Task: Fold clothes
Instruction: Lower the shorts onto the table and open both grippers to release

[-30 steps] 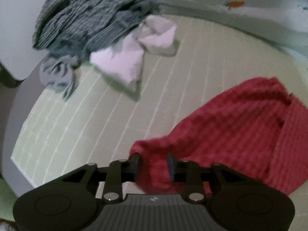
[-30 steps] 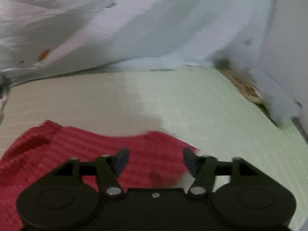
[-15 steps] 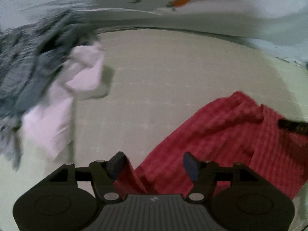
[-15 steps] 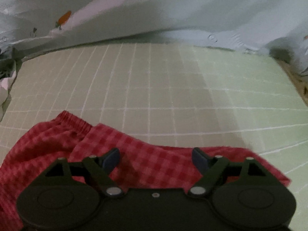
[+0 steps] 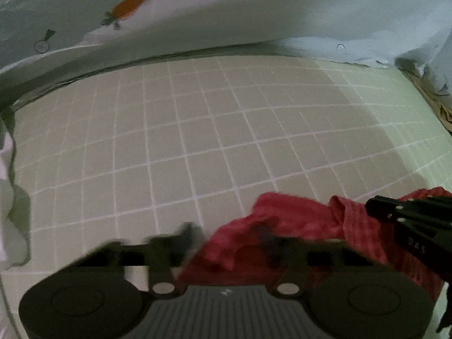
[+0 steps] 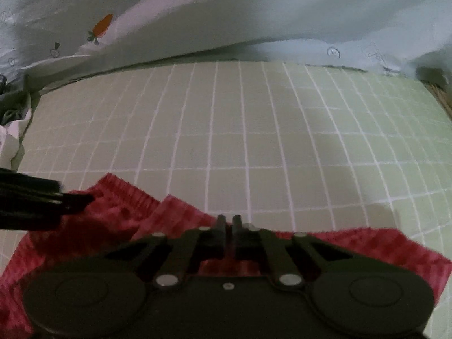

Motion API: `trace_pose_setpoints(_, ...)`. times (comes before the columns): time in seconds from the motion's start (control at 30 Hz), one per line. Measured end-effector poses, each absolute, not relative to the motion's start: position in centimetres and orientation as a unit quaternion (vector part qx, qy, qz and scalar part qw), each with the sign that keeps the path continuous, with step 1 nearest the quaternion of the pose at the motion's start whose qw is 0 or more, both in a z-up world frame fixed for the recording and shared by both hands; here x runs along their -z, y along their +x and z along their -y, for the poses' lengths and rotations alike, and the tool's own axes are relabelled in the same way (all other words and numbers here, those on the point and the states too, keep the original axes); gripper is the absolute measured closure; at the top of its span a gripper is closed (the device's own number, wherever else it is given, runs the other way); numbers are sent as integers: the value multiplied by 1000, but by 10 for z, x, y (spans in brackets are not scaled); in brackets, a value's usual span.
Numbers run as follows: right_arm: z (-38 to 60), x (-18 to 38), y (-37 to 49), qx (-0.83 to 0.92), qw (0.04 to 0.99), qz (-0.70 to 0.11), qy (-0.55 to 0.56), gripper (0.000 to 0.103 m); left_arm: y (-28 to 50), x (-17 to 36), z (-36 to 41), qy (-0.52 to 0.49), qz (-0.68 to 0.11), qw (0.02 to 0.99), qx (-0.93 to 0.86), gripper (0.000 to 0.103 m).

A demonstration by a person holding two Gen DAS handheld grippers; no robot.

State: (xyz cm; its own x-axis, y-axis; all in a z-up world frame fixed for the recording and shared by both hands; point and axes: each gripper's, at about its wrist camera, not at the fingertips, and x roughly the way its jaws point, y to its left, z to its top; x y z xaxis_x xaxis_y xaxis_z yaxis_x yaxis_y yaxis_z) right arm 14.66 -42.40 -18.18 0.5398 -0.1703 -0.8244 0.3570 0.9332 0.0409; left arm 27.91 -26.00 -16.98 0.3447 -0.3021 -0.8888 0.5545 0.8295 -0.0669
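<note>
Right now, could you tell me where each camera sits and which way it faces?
Left wrist: on the left gripper, angled down over the gridded mat; jaws closing around the red checked cloth.
Right wrist: on the right gripper, angled down likewise, shut on the cloth's edge.
Shared: cloth, mat, carrot-print sheet; each sees the other gripper.

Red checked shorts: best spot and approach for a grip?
The far edge of the red checked shorts, at the gathered waistband. It lies raised and wrinkled on the grid mat, so fingers coming down from above can pinch it. The right gripper is already shut there; the left gripper is closing beside it.
</note>
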Motion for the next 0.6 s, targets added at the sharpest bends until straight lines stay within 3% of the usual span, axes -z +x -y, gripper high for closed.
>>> trace_pose_setpoints(0.03,425,180,147,149,874,-451,100,102,282,171,260,121,-509,812,259,100)
trace_pose_setpoints(0.37,441,140,114,175,897,-391,110,102,323,149,196,101,-466,873,101,101)
trace_pose_setpoints(0.5,447,129,86,209,894,-382,109,102,319,128,160,67,-452,888,50,82)
trace_pose_setpoints(0.57,450,127,71,225,889,-383,114,102,299,120,151,61,-443,893,54,61)
trace_pose_setpoints(0.6,451,127,63,233,886,-383,119,102,288,115,146,58,-439,895,56,57)
